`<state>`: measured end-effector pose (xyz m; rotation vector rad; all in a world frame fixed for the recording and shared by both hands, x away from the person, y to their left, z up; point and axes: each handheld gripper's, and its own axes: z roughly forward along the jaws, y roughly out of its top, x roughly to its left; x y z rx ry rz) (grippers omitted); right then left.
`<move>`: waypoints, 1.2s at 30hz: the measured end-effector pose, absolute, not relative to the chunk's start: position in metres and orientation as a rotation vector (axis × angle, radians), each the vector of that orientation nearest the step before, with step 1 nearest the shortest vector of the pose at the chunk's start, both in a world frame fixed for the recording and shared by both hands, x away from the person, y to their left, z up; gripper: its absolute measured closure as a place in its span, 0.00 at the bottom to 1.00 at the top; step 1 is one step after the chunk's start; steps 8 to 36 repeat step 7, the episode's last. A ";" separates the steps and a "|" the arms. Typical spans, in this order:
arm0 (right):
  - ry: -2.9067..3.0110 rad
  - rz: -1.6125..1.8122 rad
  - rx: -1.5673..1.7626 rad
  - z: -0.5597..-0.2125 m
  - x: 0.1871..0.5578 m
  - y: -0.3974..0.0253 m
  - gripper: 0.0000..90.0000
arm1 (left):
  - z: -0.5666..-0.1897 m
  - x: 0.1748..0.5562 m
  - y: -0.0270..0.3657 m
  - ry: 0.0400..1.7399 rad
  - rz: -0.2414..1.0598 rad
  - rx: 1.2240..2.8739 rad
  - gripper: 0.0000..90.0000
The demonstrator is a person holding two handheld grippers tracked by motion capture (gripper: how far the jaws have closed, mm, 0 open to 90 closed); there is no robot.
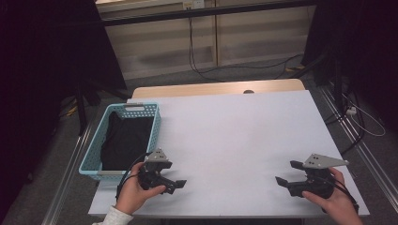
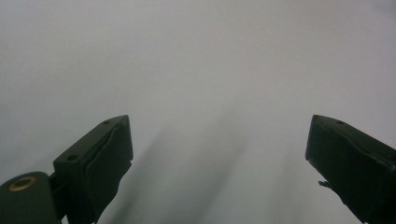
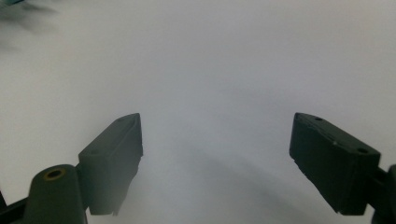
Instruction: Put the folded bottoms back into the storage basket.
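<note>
Both grippers sit low over the near edge of the white table [image 1: 234, 126], one in each hand. From the table's middle, the left gripper [image 1: 176, 184] lies at about seven o'clock, held in the person's left hand [image 1: 136, 190], whose white sleeve cuff [image 1: 111, 217] comes in from the bottom edge. It points toward three o'clock, its grey three-cornered plate on top and its black cable looping back beside the wrist. In the left gripper view its two black jaws stand wide apart with nothing but bare white tabletop between them, and the left gripper [image 2: 219, 154] casts soft shadows on that surface.

At about five o'clock the right gripper [image 1: 287, 172] rests in the right hand [image 1: 331, 199] and points toward nine o'clock, so the two tools face each other, well apart. The right gripper view shows the right gripper [image 3: 215, 144] with its jaws spread just as wide, holding nothing, over plain tabletop.

At nine o'clock, on the table's left edge, stands a light blue plastic basket [image 1: 92, 154] with latticed walls and slotted handles. Inside it lies a black cloth [image 1: 126, 140], crumpled and covering most of the floor. The basket's near corner is just beside the left gripper; neither touches the cloth.
</note>
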<state>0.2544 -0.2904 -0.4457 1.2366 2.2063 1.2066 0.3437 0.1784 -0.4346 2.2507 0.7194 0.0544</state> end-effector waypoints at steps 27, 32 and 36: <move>2.216 1.198 1.236 -0.448 0.254 -0.290 0.19 | -0.433 0.344 0.177 0.713 0.051 2.245 0.08; 2.216 1.198 1.236 -0.448 0.254 -0.290 0.19 | -0.433 0.344 0.177 0.713 0.051 2.245 0.08; 2.216 1.198 1.236 -0.448 0.254 -0.290 0.19 | -0.433 0.344 0.177 0.713 0.051 2.245 0.08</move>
